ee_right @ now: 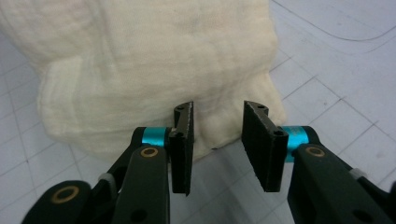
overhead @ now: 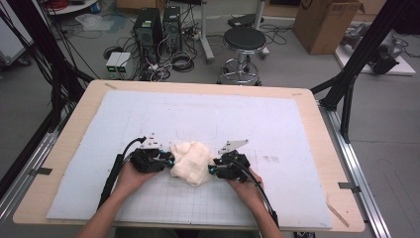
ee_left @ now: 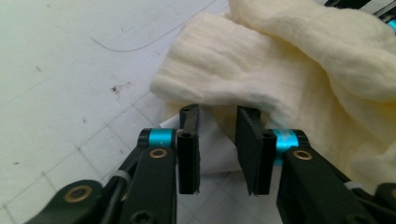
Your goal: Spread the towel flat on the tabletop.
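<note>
From the high view, a cream cloth (overhead: 191, 162) lies bunched in a soft heap on the pale gridded mat (overhead: 148, 114) of the counter (overhead: 64, 153), toward the near edge and about midway across. The left tongs (overhead: 170, 159) meet it from the left and the right tongs (overhead: 212, 169) from the right, each at the edge of the heap. The rest of the mat is bare, so nothing stands in the way. A stool (overhead: 243, 42), computer towers (overhead: 157, 27) and a cardboard box (overhead: 327, 22) sit on the floor beyond the far edge, well apart from the work.

In the left gripper view, the left tongs (ee_left: 218, 149) stand part open, their jaws either side of a folded hem of the cloth (ee_left: 280, 70). The pads do not press on it, and no fabric is pinched.

In the right gripper view, the right tongs (ee_right: 217, 147) are likewise part open at the near rim of the cloth (ee_right: 154, 60), with the fabric just ahead of the pads and not clamped.

The cloth looks light, limp and loosely woven. It will likely sag and unfold when lifted, so a thick folded edge or corner is the safer hold than a single layer, which could slip free.
</note>
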Tool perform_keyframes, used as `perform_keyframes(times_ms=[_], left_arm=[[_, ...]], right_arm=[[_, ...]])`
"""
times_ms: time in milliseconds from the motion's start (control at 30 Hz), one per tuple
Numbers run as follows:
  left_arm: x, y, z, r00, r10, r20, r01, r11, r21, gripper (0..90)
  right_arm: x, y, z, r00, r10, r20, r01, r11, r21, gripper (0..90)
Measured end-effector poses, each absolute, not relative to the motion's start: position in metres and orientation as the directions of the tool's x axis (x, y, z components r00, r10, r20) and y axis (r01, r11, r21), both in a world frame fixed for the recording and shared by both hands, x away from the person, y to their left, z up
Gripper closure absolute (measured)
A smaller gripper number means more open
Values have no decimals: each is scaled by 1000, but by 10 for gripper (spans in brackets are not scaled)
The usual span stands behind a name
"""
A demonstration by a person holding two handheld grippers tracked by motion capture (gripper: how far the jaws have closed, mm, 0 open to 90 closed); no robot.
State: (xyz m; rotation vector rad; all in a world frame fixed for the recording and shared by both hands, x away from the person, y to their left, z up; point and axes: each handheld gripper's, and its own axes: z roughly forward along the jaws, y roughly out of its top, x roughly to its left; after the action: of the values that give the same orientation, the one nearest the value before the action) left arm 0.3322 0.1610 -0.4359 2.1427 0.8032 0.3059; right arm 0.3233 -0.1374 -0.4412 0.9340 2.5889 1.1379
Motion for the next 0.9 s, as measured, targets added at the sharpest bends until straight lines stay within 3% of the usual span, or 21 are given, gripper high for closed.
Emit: perform_keyframes(times_ms=[67, 133, 300, 900], left_arm=[[332, 157, -436, 775, 631, -38, 434, -486, 759, 742], [331, 152, -438, 778, 628, -21, 429, -507, 747, 819], [332, 151, -439, 779, 626, -32, 435, -503, 747, 874], [304, 173, -418, 785, 619, 17, 379, -502, 778, 896]], right_arm=[[324, -138, -442, -790, 605, 97, 479, 512, 713, 679], [324, -139, -441, -793, 597, 121, 490, 507, 709, 754], [326, -140, -442, -801, 578, 155, 497, 498, 710, 848], [316, -158, -424, -795, 584, 161, 496, 476, 726, 870]])
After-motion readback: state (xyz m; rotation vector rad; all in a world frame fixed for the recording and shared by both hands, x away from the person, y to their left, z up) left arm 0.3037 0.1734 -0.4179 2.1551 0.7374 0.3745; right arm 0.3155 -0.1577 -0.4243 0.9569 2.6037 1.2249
